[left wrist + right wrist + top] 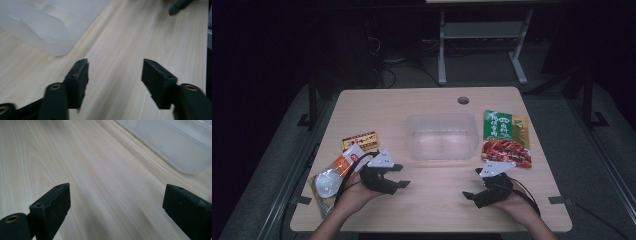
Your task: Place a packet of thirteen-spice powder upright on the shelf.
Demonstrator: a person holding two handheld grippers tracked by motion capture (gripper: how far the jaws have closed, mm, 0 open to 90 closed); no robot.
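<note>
A clear plastic container [442,136] stands empty at the table's centre. Right of it lies a green and red snack packet [507,139]. A small yellow and red packet [360,141] and a clear bag with an orange label [332,179] lie at the left. My left gripper [401,175] rests open in front of the container's left corner, nothing between its jaws. My right gripper [472,183] is open too, below the container's right corner. The left gripper view has the container [50,25] beyond the open gripper [115,68]. The right gripper view has the container [180,142] past the open gripper [117,192].
The wooden table [432,210] has a round cable hole [463,100] near its far edge. A grey desk frame [482,35] stands on the floor behind the table. The other gripper's tip [178,6] appears far off in the left gripper view.
</note>
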